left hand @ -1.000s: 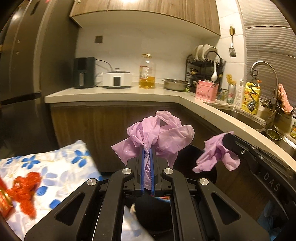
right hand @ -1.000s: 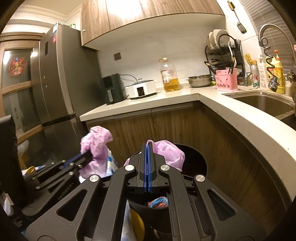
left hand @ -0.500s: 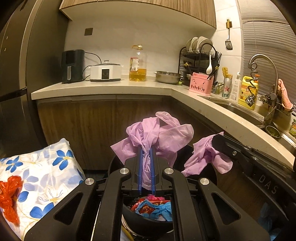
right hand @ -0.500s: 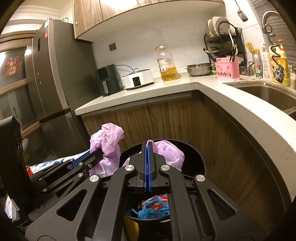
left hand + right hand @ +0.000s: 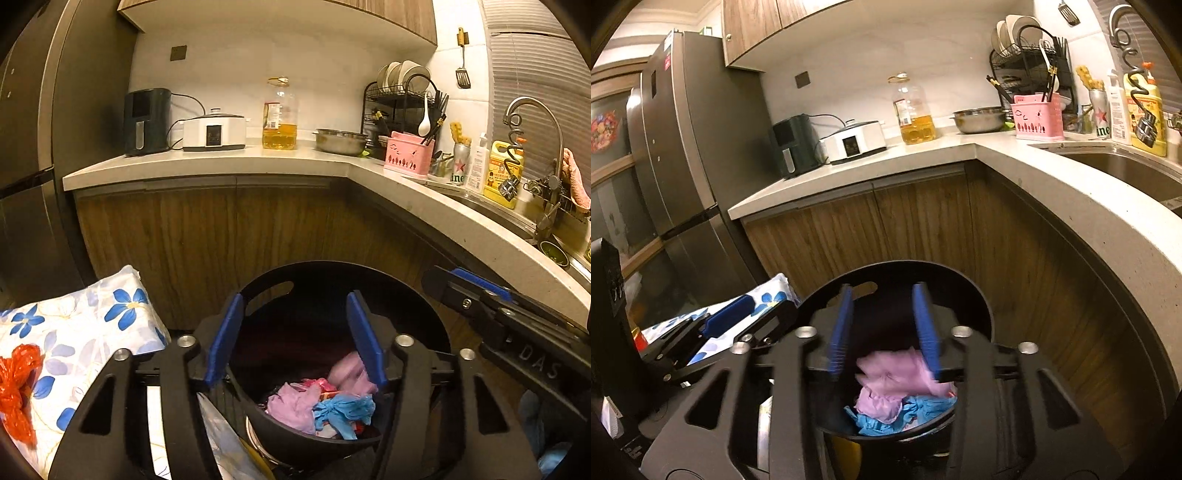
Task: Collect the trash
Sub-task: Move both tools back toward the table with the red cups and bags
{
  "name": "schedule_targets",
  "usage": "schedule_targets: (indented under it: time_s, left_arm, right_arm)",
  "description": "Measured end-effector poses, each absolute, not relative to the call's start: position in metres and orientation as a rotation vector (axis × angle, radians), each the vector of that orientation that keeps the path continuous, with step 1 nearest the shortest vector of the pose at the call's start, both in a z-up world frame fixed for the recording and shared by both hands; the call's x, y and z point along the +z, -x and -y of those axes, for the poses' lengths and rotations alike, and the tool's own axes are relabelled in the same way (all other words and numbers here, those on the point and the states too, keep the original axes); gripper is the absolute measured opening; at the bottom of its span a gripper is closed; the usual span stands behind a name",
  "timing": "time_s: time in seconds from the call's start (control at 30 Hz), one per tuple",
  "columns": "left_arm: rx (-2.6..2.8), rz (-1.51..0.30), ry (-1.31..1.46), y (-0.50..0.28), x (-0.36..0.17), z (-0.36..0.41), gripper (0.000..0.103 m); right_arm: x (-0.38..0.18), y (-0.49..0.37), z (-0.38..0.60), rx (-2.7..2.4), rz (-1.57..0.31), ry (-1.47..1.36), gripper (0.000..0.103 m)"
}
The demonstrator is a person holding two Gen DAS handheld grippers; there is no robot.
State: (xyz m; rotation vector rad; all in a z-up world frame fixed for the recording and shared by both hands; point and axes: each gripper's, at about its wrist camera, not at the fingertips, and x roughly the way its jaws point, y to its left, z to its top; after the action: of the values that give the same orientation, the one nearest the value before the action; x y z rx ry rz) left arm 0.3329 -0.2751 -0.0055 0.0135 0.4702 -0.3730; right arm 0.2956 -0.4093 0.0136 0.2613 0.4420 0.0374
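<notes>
Below the counter (image 5: 221,162), both grippers' jaws open over the bin (image 5: 424,317).

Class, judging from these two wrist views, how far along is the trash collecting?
Done: pink plastic and blue scraps lie inside the black bin. In hand: nothing; the left gripper and right gripper are opening with empty fingers above the bin. Left: possibly the red plastic on the floral cloth.
</notes>
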Motion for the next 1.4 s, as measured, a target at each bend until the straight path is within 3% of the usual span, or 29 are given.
schedule_targets:
  time_s: [0.23, 0.43, 1.4]
  left_arm:
    - [-0.328, -0.468, 0.006, -0.328, -0.006, 0.259, 0.081]
    - [-0.265, -0.470, 0.003, -0.315, -0.010, 0.240, 0.088]
    - [-0.043, -0.410, 0.006, -0.193, -0.011, 0.125, 0.096]
  right_arm:
    - [0.010, -0.291, 0.411, 0.001, -0.454, -0.262, 0.062]
    - [0.004, -0.275, 0.397, -0.060, -0.455, -0.220, 0.082]
    - [-0.010, -0.178, 0.297, -0.092, -0.428, -0.101, 0.086]
